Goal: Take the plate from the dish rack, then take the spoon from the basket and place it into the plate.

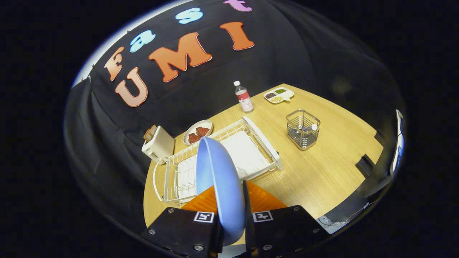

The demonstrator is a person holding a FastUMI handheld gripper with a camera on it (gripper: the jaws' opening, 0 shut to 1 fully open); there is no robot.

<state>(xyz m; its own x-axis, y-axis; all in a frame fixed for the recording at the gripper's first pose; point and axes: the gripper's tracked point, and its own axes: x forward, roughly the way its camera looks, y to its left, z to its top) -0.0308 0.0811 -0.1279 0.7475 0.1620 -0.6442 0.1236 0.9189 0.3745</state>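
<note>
- Far left on the bench: a white toaster with toast sticking out, not part of the job.
- Next to that, a small dish of brown food, just behind the rack.
- White dish rack now with no plate in its slots, so the first step looks done or nearly done.
- Blue plate up on its edge, clamped between the two orange fingers of the claw, held over the near end of the rack.
- Not set down on the bench yet, so that still seems left to do.
- Further back, a water bottle and a split snack tray, standing well apart from the rack.
- To the right, the wire basket with the spoon inside, untouched.
- Still to come, most likely: plate down flat, claw let go, spoon picked out of the basket, spoon laid in the plate.
</note>
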